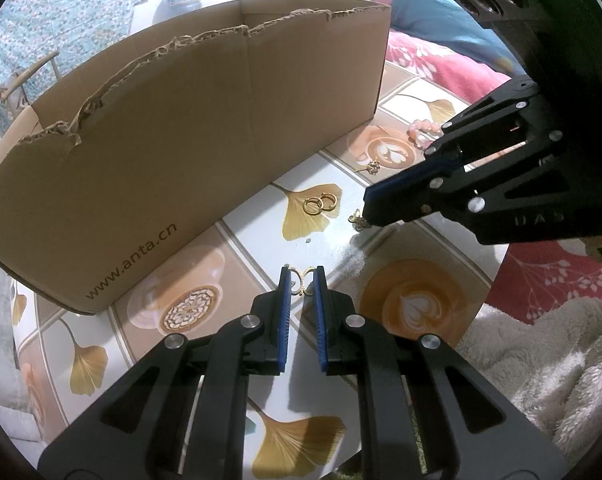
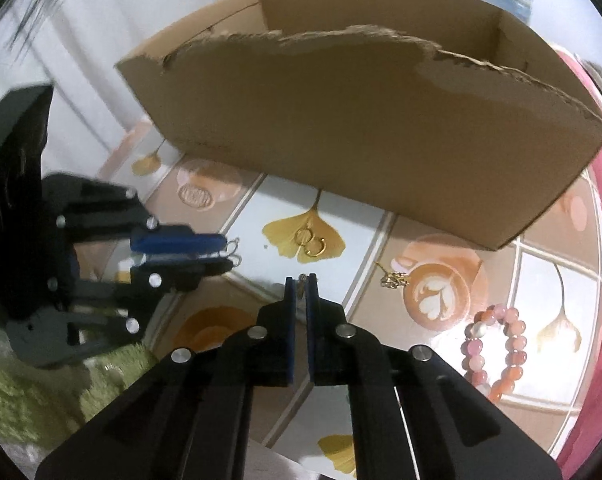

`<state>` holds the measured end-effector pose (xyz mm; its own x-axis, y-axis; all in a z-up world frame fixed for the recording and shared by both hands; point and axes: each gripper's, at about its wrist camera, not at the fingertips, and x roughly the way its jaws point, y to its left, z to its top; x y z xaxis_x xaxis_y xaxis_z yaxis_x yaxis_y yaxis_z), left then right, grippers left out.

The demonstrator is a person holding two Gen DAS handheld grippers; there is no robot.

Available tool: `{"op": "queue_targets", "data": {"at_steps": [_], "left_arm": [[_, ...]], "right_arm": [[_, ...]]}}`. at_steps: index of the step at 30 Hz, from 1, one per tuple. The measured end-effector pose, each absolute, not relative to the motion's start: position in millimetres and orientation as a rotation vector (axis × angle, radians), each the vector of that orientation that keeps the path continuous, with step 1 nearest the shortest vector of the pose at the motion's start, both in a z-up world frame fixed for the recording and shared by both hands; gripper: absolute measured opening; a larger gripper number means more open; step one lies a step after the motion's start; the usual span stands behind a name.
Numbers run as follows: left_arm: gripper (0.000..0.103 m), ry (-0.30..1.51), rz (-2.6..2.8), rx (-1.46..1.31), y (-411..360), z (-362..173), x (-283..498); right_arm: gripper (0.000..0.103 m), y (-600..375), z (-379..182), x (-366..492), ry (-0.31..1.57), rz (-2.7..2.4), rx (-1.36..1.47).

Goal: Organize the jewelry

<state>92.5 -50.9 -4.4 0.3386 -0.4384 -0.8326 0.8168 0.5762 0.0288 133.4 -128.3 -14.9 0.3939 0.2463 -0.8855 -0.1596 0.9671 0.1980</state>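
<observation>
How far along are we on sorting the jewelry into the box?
Nothing visibly done: the cardboard box interior's visible part shows no jewelry. In hand: left gripper is shut on a looped gold piece; right gripper pinches a small gold charm. Left on the table: gold hoop earrings, a gold flower piece and the pink bead bracelet.

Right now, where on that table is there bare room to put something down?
Free: the near patch below the left tool. Crowded: the strip along the cardboard box, with gold rings, a bead bracelet and the right tool.
</observation>
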Motion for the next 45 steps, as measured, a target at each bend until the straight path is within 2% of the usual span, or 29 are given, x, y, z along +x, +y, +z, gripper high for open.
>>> {"op": "queue_targets", "data": {"at_steps": [3, 8, 19, 26, 32, 45], "left_arm": [[0.010, 0.892, -0.861, 0.494, -51, -4, 92], [0.010, 0.892, -0.861, 0.492, -51, -4, 93], [0.010, 0.892, -0.861, 0.491, -51, -4, 92], [0.010, 0.892, -0.860, 0.486, -51, -4, 92], [0.010, 0.889, -0.860, 0.483, -51, -4, 92], [0.010, 0.877, -0.858, 0.477, -50, -5, 91]], "right_arm": [[0.022, -131, -18, 133, 1.133, 0.219, 0.159], [0.022, -127, -23, 133, 1.126, 0.159, 0.204], [0.022, -100, -26, 127, 1.088, 0.072, 0.038], [0.019, -90, -31, 127, 1.089, 0.077, 0.026], [0.007, -90, -28, 125, 1.093, 0.094, 0.031], [0.007, -114, -24, 121, 1.076, 0.099, 0.108]]}}
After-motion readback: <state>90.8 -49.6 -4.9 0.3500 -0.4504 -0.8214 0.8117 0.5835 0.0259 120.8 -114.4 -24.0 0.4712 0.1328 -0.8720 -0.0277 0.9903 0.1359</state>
